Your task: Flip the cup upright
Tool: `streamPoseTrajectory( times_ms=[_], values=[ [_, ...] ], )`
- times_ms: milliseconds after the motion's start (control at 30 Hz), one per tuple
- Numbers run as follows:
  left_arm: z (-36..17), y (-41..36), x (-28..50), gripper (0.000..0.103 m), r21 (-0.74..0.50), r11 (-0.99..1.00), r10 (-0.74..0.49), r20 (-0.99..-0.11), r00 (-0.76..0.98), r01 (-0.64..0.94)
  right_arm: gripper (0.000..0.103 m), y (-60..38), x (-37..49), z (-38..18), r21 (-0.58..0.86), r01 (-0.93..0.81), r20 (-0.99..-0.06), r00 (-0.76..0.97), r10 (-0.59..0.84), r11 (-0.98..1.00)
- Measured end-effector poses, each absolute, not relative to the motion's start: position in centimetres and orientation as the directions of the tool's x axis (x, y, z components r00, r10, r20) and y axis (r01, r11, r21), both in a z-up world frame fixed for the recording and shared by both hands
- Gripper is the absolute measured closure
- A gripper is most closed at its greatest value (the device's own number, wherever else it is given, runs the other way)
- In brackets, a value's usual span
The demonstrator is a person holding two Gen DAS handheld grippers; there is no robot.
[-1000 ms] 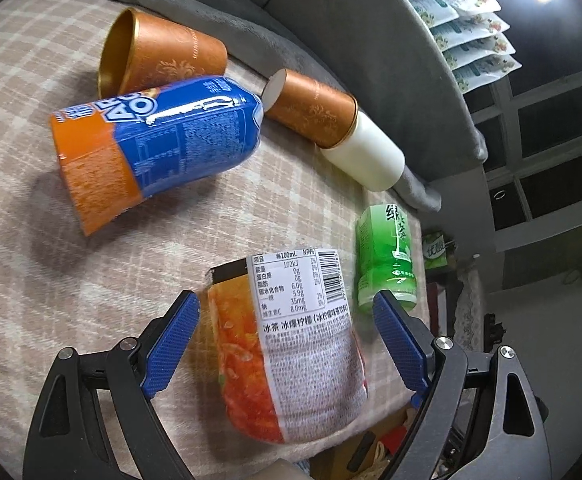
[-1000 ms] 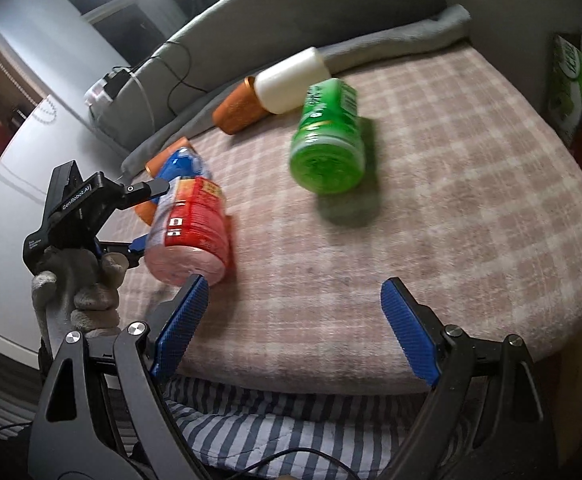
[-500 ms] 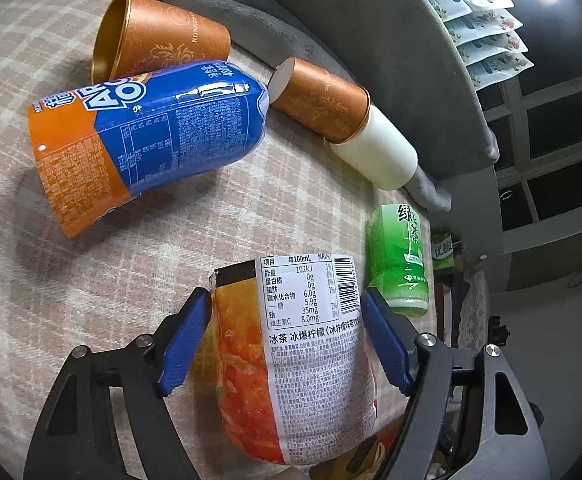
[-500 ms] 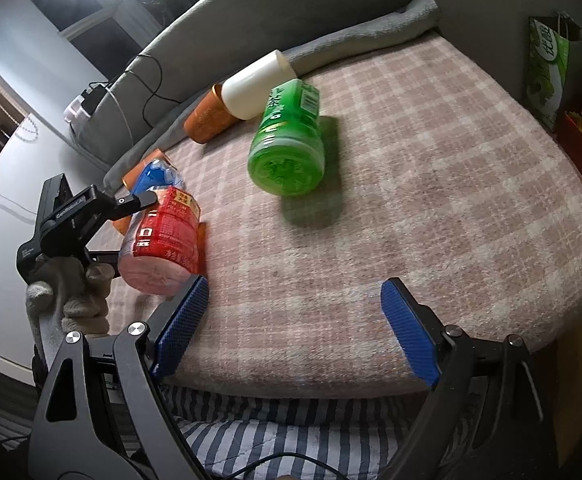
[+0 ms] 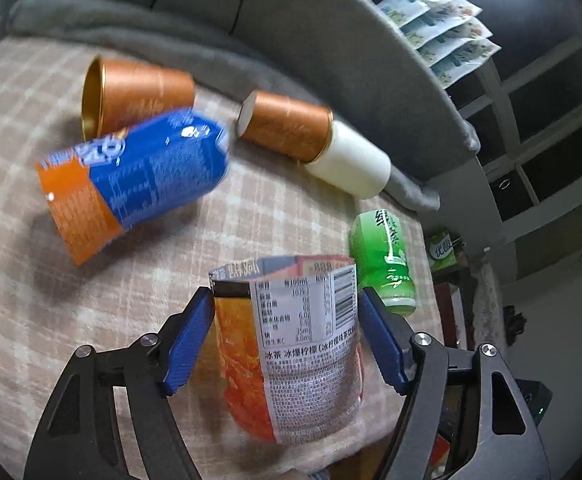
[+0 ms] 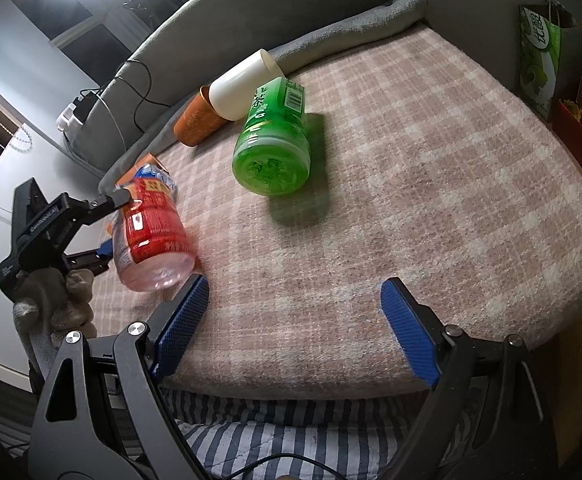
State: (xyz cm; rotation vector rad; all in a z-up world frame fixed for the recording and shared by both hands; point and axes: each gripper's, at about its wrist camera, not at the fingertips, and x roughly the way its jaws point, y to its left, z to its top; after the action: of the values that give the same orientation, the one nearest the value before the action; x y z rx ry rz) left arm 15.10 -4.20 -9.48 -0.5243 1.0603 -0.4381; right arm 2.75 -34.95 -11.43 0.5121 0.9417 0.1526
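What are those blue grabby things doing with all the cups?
A person holds a gripper in each hand. The left gripper has its jaws shut on the red-orange cup, lifting and tipping it off the plaid blanket. The right gripper hangs open and empty. The green cup, blue cup and the others lie on their sides.

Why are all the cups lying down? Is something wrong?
Yes, they're tipped over. The green cup, blue cup and two copper cups lie on their sides on the checked blanket. The left gripper clamps the orange cup, which is tilted.
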Motion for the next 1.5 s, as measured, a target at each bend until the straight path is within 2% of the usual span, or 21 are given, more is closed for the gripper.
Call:
streamPoseTrajectory(
  times_ms=[800,1167,1500],
  values=[
    [-6.9,-10.3,12.6,0.032,-0.259,0.923,-0.382,-0.686,0.620,0.283,0.013,-35.8,2.6,-11.8,0.502,0.119,-0.730,0.590,0.346,0.857],
    [-6.9,-12.4,11.4,0.033,-0.187,0.924,-0.367,-0.681,0.634,0.334,0.013,-36.5,2.4,-11.9,0.511,0.135,-0.726,0.596,0.343,0.849],
    [-6.9,-13.2,10.7,0.032,-0.171,0.917,-0.374,-0.684,0.626,0.362,0.013,-36.5,2.2,-11.8,0.507,0.135,-0.725,0.602,0.336,0.851]
  ],
)
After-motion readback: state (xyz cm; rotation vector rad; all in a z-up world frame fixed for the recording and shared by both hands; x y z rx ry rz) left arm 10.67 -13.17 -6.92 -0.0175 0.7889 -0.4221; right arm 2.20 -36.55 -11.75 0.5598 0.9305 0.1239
